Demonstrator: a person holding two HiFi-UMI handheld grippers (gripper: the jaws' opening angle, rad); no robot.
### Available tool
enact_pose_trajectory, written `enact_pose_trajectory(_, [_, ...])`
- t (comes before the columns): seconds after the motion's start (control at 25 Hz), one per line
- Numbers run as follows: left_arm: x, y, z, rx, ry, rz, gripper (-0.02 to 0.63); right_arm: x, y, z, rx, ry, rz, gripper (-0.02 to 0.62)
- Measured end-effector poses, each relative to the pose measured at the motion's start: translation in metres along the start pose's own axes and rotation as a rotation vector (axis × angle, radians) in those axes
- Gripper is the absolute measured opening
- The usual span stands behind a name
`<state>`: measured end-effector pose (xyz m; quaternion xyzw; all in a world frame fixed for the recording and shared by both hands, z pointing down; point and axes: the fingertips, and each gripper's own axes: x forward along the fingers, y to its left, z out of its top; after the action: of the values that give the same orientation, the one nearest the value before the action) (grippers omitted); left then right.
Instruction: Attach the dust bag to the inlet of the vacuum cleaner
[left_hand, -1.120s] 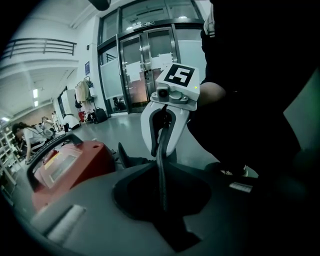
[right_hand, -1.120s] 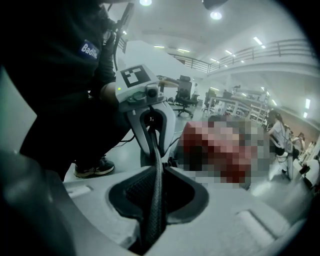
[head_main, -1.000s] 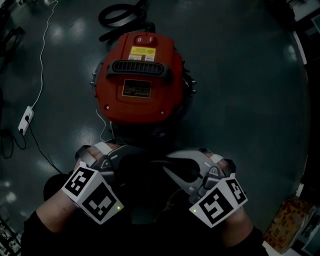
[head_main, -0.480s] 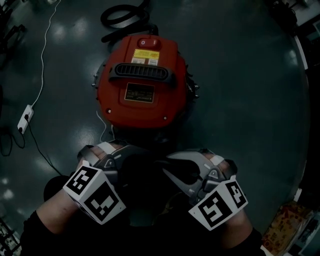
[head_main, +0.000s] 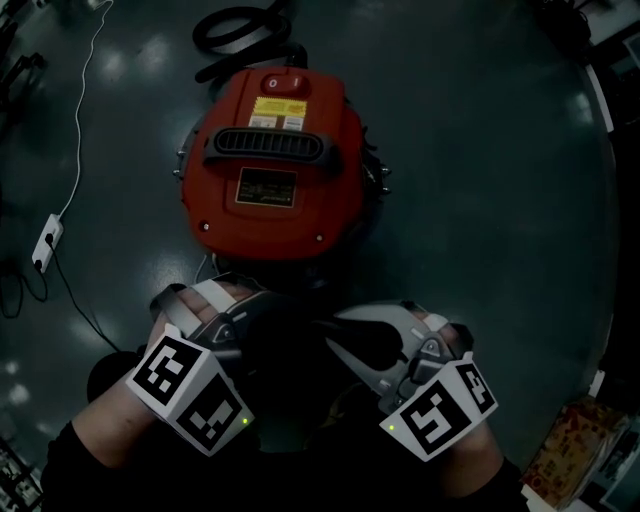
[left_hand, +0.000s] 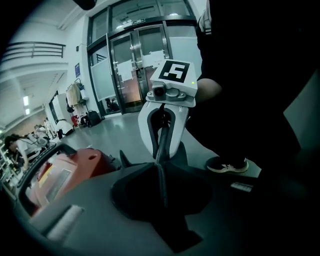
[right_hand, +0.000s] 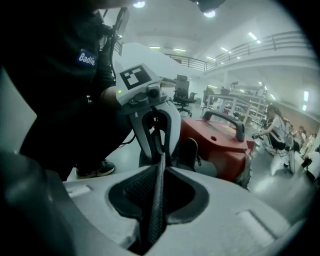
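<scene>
Directly on the person's side of the red vacuum cleaner (head_main: 275, 160), just short of its near rim, the dark dust bag (head_main: 285, 360) hangs stretched between the two claws. The left claw (left_hand: 159, 172) pinches one edge of the bag. Its jaws are narrowly parted and have just been opening, with the fabric still between them. The right claw (right_hand: 161, 172) is closed on the opposite edge, where a meshy fold shows between its jaws. Beyond the vacuum cleaner, on its far side, lies a coiled black hose (head_main: 240, 30). A white power strip (head_main: 45, 245) lies well to the vacuum cleaner's left on the floor (head_main: 480, 200). The vacuum cleaner's lid and black handle (head_main: 270, 145) face up. The bag's long axis runs from claw to claw, parallel to the vacuum cleaner's near rim, and the bag is held apart from it.
</scene>
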<state>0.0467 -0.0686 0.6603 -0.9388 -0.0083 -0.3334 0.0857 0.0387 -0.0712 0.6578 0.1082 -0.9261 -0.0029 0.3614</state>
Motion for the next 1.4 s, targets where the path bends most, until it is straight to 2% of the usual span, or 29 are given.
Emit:
enact_pose_trajectory(0.36, [-0.01,0.004,-0.007,-0.043,-0.028,0.056,0.072,0.008,-0.004,0.01,-0.084,0.026,0.009,0.071])
enact_pose_trajectory(0.56, [-0.003,0.004,-0.007,-0.052,-0.011,0.033,0.078,0.007,-0.005,0.004,-0.015,0.016,0.015,0.075])
enact_pose_trajectory(0.76, [-0.003,0.004,-0.005,-0.053,0.002,0.027,0.094,0.005,-0.004,0.003,-0.024,-0.009,-0.004,0.081])
enact_pose_trajectory(0.88, [-0.005,0.003,-0.004,-0.063,0.003,0.033,0.125,0.005,-0.006,0.003,0.003,-0.022,0.0,0.112])
enact_pose_trajectory(1.04, [-0.01,0.001,-0.001,-0.098,-0.01,0.024,0.157,0.002,-0.004,0.005,0.05,-0.034,0.022,0.15])
enact_pose_trajectory(1.16, [-0.015,0.003,0.008,-0.135,-0.035,0.016,0.176,-0.002,-0.001,0.011,0.085,-0.047,0.034,0.215])
enact_pose_trajectory(1.28, [-0.025,0.007,0.021,-0.174,-0.052,0.022,0.176,-0.014,-0.004,0.022,0.116,-0.065,0.0,0.215])
enact_pose_trajectory(1.4, [-0.042,0.013,0.038,-0.212,-0.054,0.035,0.176,-0.033,-0.007,0.028,0.138,-0.027,-0.038,0.215])
